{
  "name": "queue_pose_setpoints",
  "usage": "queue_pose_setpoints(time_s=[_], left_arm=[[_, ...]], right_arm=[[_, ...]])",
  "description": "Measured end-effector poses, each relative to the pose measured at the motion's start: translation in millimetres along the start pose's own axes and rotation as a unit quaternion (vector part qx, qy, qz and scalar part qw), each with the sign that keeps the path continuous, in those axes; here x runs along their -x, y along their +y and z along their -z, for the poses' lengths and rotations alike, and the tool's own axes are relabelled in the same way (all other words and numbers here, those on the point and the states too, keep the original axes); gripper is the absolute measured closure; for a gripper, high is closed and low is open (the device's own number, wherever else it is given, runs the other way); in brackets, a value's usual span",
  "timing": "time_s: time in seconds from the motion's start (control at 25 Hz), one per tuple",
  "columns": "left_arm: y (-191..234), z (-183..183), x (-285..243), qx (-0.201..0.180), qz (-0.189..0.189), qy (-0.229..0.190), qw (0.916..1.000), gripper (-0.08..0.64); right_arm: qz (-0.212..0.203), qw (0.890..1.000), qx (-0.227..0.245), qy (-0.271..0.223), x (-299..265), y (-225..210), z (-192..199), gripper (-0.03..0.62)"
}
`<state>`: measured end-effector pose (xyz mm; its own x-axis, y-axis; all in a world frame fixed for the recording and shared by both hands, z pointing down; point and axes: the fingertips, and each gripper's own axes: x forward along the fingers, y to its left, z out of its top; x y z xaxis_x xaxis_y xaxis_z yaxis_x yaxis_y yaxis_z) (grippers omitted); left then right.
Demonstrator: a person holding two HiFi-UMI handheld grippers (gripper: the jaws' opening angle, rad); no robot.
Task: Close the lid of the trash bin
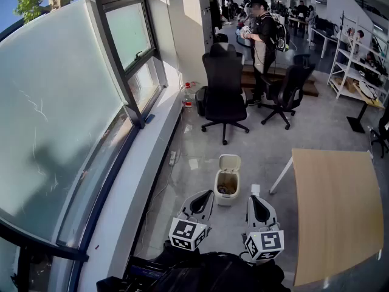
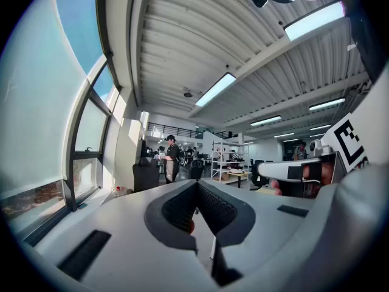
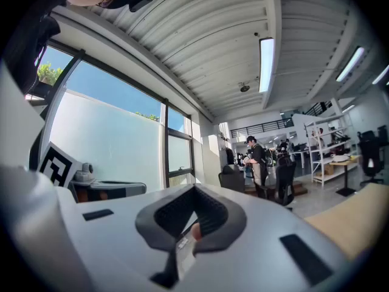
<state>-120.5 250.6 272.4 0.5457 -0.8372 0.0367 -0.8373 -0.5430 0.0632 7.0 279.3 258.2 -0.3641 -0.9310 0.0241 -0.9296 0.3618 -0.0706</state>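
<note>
- Trash bin (image 1: 225,201) in the head view stands on the floor at 12 o'clock from both grippers. Its lid (image 1: 229,162) is open and upright at the bin's far, 12 o'clock edge. A wooden table (image 1: 337,212) lies at its 3 o'clock.
- Left gripper (image 1: 205,195) hangs at the bin's 7 o'clock and right gripper (image 1: 256,198) at its 5 o'clock, both near it but not touching.
- Left gripper view: jaws pressed together with nothing between them. It looks level across the office, and the bin is out of sight.
- Right gripper view: jaws likewise together and empty, with no bin in sight.
- The lid looks like light, stiff, hinged plastic. It likely needs no grip, only a nudge on its top edge from behind. The bin itself seems light and may slide.
</note>
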Motion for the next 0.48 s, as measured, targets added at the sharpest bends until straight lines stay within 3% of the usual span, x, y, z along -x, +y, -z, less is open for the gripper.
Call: queue_pose_setpoints(time_s=[0.48], left_arm=[[-14.5,7.4,-8.7,0.001,0.013,0.015,0.9998,0.560]], right_arm=[[0.001,1.000,-0.010,0.016,4.2,-8.0,11.1,0.589]])
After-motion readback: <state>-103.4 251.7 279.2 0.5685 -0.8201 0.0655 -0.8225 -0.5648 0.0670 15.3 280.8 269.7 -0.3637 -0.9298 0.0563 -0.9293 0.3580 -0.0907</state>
